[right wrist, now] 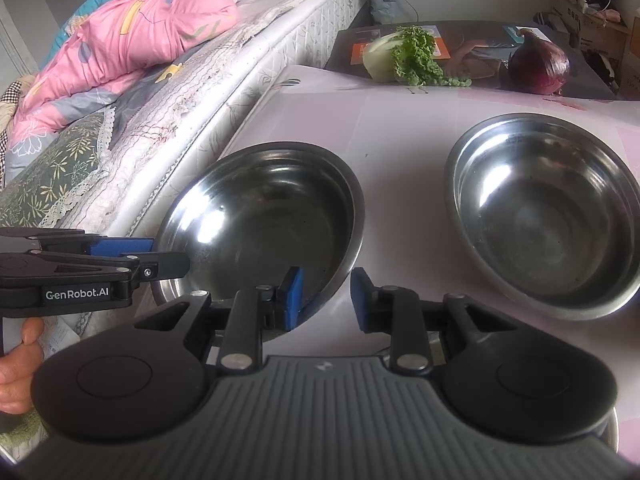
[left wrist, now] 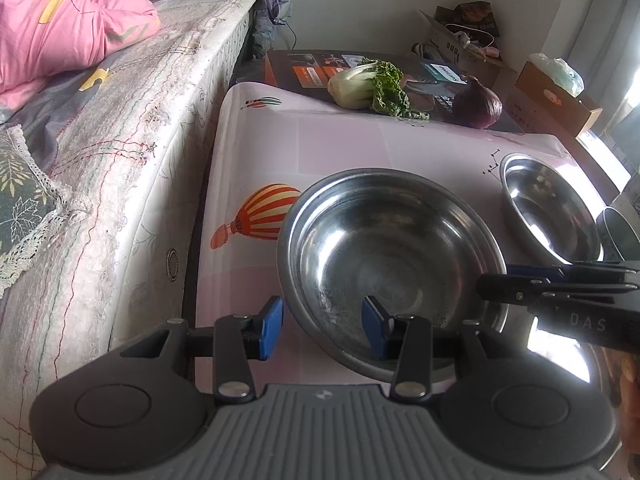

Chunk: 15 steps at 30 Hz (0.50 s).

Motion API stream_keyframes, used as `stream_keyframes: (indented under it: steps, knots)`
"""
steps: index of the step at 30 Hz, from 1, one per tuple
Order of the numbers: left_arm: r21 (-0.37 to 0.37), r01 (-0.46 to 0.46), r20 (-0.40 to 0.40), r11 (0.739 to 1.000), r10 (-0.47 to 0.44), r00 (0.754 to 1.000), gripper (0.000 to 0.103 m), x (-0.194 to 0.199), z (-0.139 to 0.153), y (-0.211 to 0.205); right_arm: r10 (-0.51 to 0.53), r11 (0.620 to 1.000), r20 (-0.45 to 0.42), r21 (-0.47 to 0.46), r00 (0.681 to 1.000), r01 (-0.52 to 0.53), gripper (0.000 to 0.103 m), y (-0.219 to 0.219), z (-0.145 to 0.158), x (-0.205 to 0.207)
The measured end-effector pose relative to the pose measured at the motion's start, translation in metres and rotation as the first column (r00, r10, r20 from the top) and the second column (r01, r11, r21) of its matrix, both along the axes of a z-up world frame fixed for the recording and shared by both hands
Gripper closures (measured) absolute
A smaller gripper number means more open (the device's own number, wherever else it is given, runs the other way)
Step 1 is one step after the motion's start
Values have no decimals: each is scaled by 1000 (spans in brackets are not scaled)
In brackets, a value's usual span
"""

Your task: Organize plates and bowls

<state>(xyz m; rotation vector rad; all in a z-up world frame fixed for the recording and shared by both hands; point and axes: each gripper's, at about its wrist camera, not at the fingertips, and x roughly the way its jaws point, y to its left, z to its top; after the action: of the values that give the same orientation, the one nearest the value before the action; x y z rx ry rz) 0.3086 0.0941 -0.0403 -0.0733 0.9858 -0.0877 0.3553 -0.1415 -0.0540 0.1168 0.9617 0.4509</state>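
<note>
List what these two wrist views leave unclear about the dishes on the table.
1. Dark container: left wrist view, cut by the right edge.
2. Near bowl, closest rim: hidden under the left gripper and right gripper in their own views.
3. Shiny steel item: left wrist view, behind the right gripper, washed by glare; plate or bowl unclear.

Shiny metal on a glossy printed cover

Both bowls (right wrist: 264, 216) (right wrist: 548, 216) look like polished, scuffed steel; the tablecloth (left wrist: 340, 144) is smooth and plasticky; the mattress (left wrist: 132, 152) is quilted, fraying cloth; gripper pads (left wrist: 272, 328) are matt blue.
</note>
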Motion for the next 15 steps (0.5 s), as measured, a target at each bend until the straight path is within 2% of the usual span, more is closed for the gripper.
stream_keyframes:
  steps: [7,11,15]
  knots:
    - [17,-23,14,1000,22,1000,59,21,-2,1,-61,998,40,-27,997,62,78,0,-2,14]
    - [35,-46,-5,998,46,999,74,28,-9,0,-78,996,62,-29,995,80,84,2,-2,21]
    - [32,-56,-11,998,56,998,78,22,-8,2,-75,996,80,-42,994,79,89,3,0,21]
